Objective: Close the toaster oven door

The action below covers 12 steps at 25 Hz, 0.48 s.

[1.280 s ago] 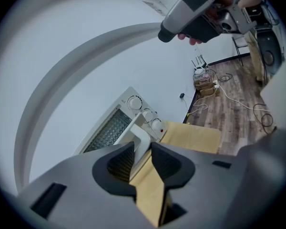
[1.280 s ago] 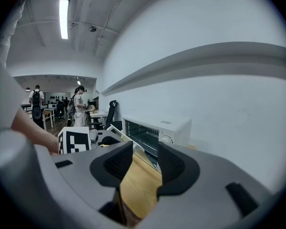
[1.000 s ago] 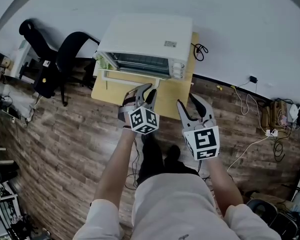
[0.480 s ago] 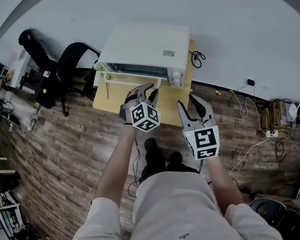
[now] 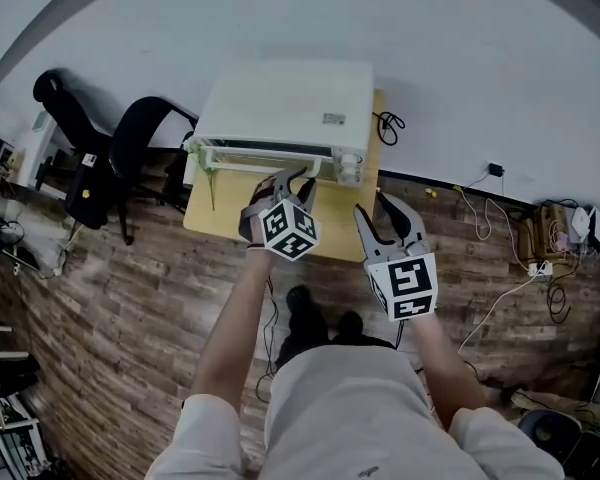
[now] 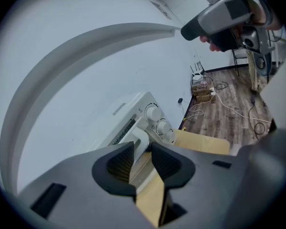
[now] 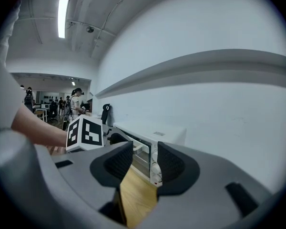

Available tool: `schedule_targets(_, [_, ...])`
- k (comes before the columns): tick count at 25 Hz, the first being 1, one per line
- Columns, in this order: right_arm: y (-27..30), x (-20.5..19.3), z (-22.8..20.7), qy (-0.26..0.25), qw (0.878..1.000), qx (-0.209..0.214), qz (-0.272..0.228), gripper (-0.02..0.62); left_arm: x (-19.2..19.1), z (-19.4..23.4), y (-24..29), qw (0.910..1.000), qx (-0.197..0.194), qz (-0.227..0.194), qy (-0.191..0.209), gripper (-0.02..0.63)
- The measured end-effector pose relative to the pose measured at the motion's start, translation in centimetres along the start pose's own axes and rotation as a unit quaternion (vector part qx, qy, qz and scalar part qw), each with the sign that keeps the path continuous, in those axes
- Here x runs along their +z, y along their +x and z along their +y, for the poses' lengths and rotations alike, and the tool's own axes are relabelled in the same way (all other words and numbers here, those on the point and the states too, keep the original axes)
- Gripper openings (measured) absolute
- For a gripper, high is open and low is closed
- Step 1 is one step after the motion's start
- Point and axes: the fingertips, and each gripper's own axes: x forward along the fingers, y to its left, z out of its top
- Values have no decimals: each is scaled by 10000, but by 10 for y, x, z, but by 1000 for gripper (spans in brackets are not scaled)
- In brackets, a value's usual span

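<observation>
A white toaster oven (image 5: 285,98) stands on a small wooden table (image 5: 230,208) against the wall. Its glass door is tipped up almost flush with the front, showing only as a thin strip behind the white door handle (image 5: 265,154). My left gripper (image 5: 296,178) is open, its tips right at the handle; in the left gripper view the handle (image 6: 139,142) shows in the gap between the jaws of the left gripper (image 6: 142,159), beside the knobs (image 6: 155,113). My right gripper (image 5: 373,204) is open and holds nothing, hanging over the table's right front, short of the oven (image 7: 152,130).
Two black chairs (image 5: 130,128) stand left of the table. A cable (image 5: 385,123) lies behind the oven's right corner. More cables and a power strip (image 5: 540,258) lie on the wooden floor at the right. People (image 7: 76,104) stand far off in the room.
The oven door has swung up from about half open to nearly shut. My left gripper has moved forward and up with the handle. The right gripper has barely moved.
</observation>
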Motion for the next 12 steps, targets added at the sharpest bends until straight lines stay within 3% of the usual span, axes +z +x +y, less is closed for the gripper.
schedule_targets(12, [7, 4, -15, -21, 10000, -47, 26, 146, 11, 16, 15, 9998, -28, 47, -170, 112])
